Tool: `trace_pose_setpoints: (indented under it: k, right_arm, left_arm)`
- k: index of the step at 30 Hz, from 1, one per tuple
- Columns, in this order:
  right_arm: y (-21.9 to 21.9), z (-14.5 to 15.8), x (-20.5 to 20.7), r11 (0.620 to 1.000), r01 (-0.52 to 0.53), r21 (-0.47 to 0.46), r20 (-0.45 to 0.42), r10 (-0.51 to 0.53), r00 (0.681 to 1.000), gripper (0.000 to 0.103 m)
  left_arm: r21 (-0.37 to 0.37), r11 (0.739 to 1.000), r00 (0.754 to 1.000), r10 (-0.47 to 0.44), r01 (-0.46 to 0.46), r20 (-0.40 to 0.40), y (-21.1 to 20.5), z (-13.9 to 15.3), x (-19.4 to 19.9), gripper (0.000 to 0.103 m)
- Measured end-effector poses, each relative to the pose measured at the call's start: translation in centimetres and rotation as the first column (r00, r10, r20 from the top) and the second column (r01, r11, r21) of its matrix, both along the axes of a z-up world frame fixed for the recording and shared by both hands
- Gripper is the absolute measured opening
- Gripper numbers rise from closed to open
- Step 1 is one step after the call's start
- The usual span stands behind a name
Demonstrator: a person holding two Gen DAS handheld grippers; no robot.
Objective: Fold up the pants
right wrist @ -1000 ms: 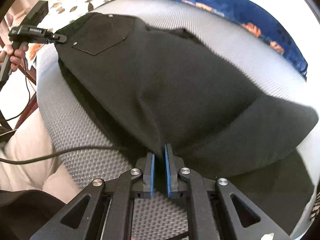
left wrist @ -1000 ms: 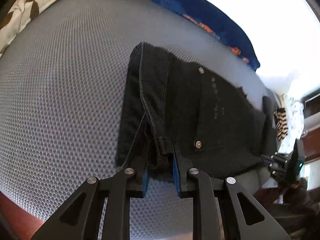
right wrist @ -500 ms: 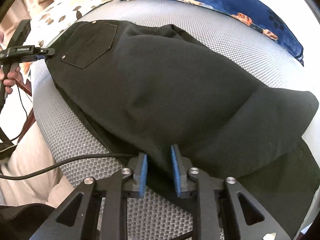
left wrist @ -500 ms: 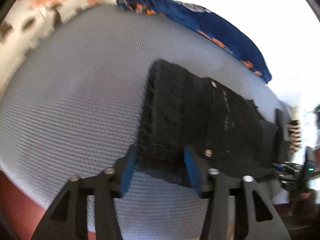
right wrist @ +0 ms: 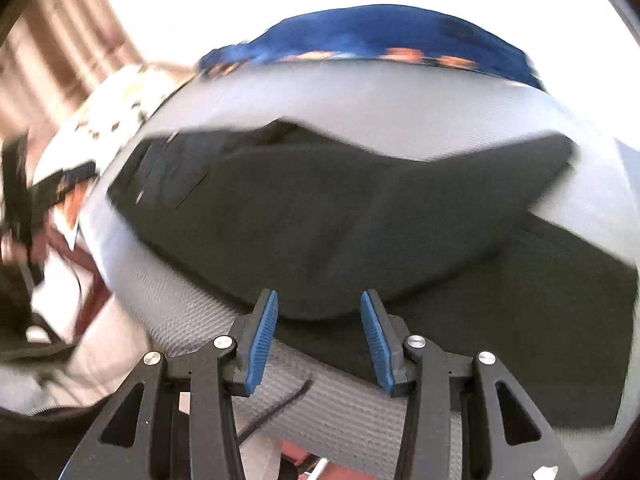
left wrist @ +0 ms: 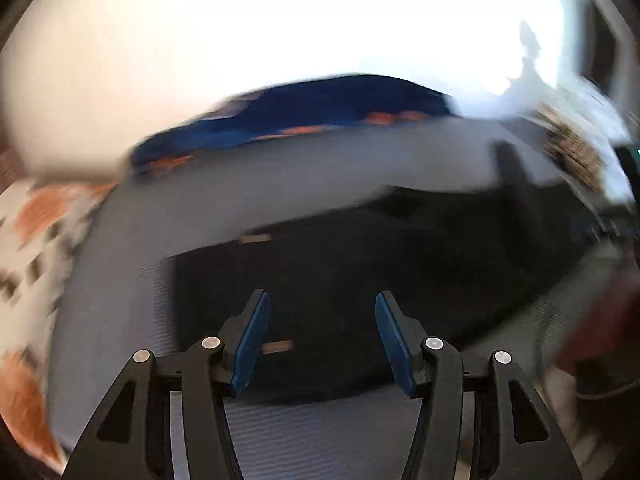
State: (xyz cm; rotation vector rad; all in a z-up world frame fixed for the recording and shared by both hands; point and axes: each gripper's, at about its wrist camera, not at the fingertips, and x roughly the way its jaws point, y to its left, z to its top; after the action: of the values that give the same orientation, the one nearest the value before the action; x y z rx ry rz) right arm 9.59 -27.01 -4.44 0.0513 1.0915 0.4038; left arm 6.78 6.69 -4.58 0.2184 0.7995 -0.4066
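Black pants (right wrist: pixel 320 216) lie folded over on a grey mesh mattress (right wrist: pixel 400 100), with the back pocket toward the left. My right gripper (right wrist: pixel 318 326) hovers over their near edge; its jaws are opening and nothing is between the blue pads (right wrist: pixel 262 340). In the blurred left wrist view the pants (left wrist: pixel 360 264) spread dark across the middle. There my left gripper (left wrist: pixel 322 338) stands open above the waistband end, its pads (left wrist: pixel 250 342) clear of the cloth.
A blue cushion with orange print (right wrist: pixel 380 40) lies at the mattress's far edge, and a white floral pillow (left wrist: pixel 36 240) at its left. A person's light trousers (right wrist: pixel 80 360) and a black cable (right wrist: pixel 272 412) sit at the near edge.
Both grippers let go of the pants, opened and drew back upward. The left wrist view has swung and rolled sharply and now blurs; the pants lie flat on the mattress.
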Motion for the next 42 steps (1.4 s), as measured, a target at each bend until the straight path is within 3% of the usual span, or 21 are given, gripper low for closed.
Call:
trace_pose_setpoints:
  k: [4,9,14,17,21,23,25,29,32,34,35,37,39,41,42]
  right_arm:
    - [-5.9,0.8,-0.4,0.98,0.181,0.085,-0.032,-0.179,0.983,0.043]
    - [-11.9,-0.4,0.2,0.897,0.373,0.239,-0.137,-0.349,0.927,0.043]
    - [-15.4,-3.4,1.4,0.793,0.495,0.356,-0.237,-0.436,0.868,0.043]
    - [-17.3,-5.6,3.1,0.705,0.562,0.432,-0.296,-0.477,0.827,0.043]
    - [-19.1,-7.2,5.8,0.649,0.598,0.471,-0.32,-0.506,0.801,0.043]
    - [-20.1,-7.8,7.3,0.622,0.612,0.488,-0.326,-0.521,0.789,0.043]
    - [-21.0,-8.3,9.0,0.604,0.62,0.501,-0.325,-0.532,0.781,0.043]
    - [-22.3,-9.1,12.6,0.574,0.633,0.519,-0.322,-0.555,0.767,0.042]
    - [-22.5,-9.5,14.8,0.572,0.637,0.517,-0.319,-0.561,0.764,0.039]
    - [-22.2,-9.3,16.2,0.587,0.632,0.506,-0.307,-0.562,0.768,0.014]
    - [-22.0,-9.0,16.8,0.598,0.629,0.497,-0.299,-0.563,0.771,0.011]
    - [-21.2,-8.0,17.8,0.641,0.605,0.472,-0.264,-0.552,0.791,0.009]
    - [-19.6,-6.5,19.2,0.709,0.558,0.43,-0.209,-0.524,0.826,0.009]
    - [-17.7,-5.4,20.7,0.76,0.506,0.407,-0.175,-0.479,0.86,0.014]
    - [-16.8,-5.3,21.4,0.778,0.482,0.403,-0.176,-0.451,0.875,0.025]
  left_arm:
    - [-0.023,0.988,0.988,-0.15,0.15,-0.038,-6.4,-2.0,-0.5,0.056]
    - [-0.03,0.963,0.958,-0.269,0.267,-0.097,-13.5,-4.6,-0.7,0.056]
    - [-0.04,0.958,0.949,-0.288,0.286,-0.13,-17.3,-6.2,-0.7,0.056]
    - [-0.038,0.956,0.945,-0.294,0.291,-0.147,-18.8,-7.0,-0.7,0.056]
    - [-0.034,0.955,0.94,-0.297,0.295,-0.169,-20.0,-8.0,-0.7,0.054]
    - [-0.015,0.957,0.941,-0.289,0.291,-0.175,-20.7,-8.6,-0.4,0.046]
    - [-0.015,0.961,0.941,-0.275,0.277,-0.197,-21.2,-9.0,0.0,0.031]
    - [-0.043,0.966,0.941,-0.257,0.254,-0.218,-21.7,-9.0,0.9,0.017]
    - [-0.04,0.965,0.941,-0.26,0.257,-0.215,-21.9,-9.0,0.9,0.016]
    - [-0.05,0.966,0.941,-0.257,0.252,-0.22,-21.9,-8.9,0.9,0.016]
    - [-0.06,0.968,0.941,-0.252,0.245,-0.225,-21.8,-8.8,1.0,0.016]
    - [-0.09,0.969,0.94,-0.243,0.228,-0.239,-21.4,-8.8,1.2,0.016]
    - [-0.116,0.969,0.938,-0.239,0.216,-0.25,-21.1,-8.8,1.5,0.016]
    - [-0.129,0.969,0.937,-0.238,0.211,-0.256,-21.0,-8.8,1.5,0.016]
    - [-0.131,0.969,0.936,-0.239,0.211,-0.258,-21.0,-8.7,1.5,0.016]
